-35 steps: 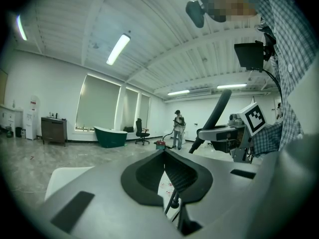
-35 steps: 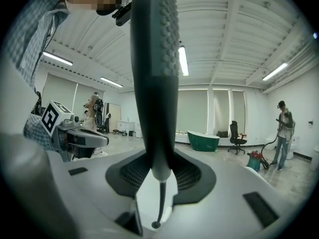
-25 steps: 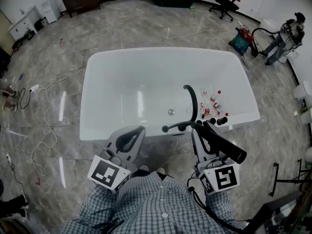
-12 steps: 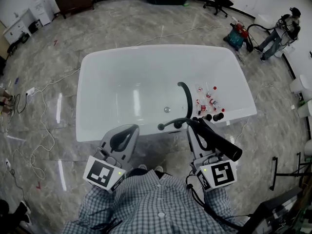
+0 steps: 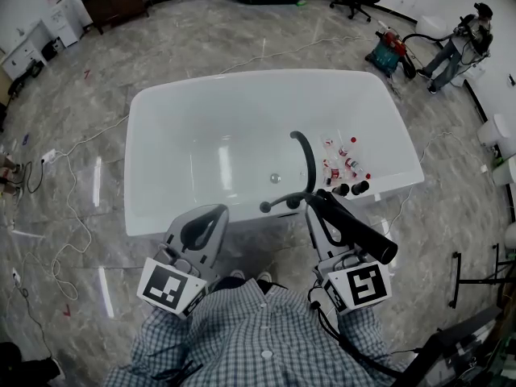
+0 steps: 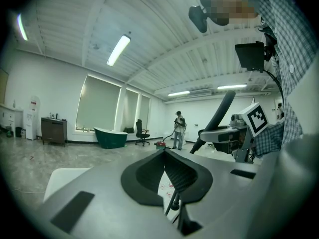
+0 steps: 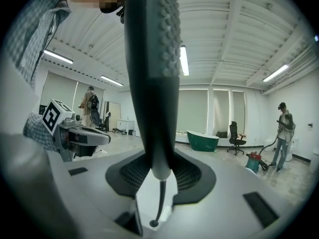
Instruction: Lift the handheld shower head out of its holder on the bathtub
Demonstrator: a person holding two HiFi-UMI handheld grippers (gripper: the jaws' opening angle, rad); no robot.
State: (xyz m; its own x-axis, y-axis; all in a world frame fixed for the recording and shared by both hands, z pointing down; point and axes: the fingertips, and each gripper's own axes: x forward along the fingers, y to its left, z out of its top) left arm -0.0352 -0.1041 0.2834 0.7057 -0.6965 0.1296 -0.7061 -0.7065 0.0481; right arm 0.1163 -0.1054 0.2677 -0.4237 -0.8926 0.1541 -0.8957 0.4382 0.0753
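The white bathtub (image 5: 242,81) lies just ahead of me. The black handheld shower head (image 5: 359,230) is a long wand, and my right gripper (image 5: 321,204) is shut on its handle end. It slants back over that gripper toward my body. In the right gripper view the wand (image 7: 152,59) rises steeply from between the pads of the right gripper (image 7: 159,171). A thin black rod with a round end (image 5: 278,203) shows beyond the jaws. A black curved spout (image 5: 305,158) and two knobs (image 5: 351,188) stand on the near rim. My left gripper (image 5: 219,212) (image 6: 164,156) is shut on nothing.
Several small bottles (image 5: 343,164) lie inside the tub at the right. A person with a vacuum (image 5: 451,43) stands at the far right. Cables (image 5: 72,184) trail over the marble floor on the left. A black stand (image 5: 476,285) is at the lower right.
Only the head view has shifted slightly, so the tub sits a little higher and further left in it. Both grippers and the shower head have kept their places.
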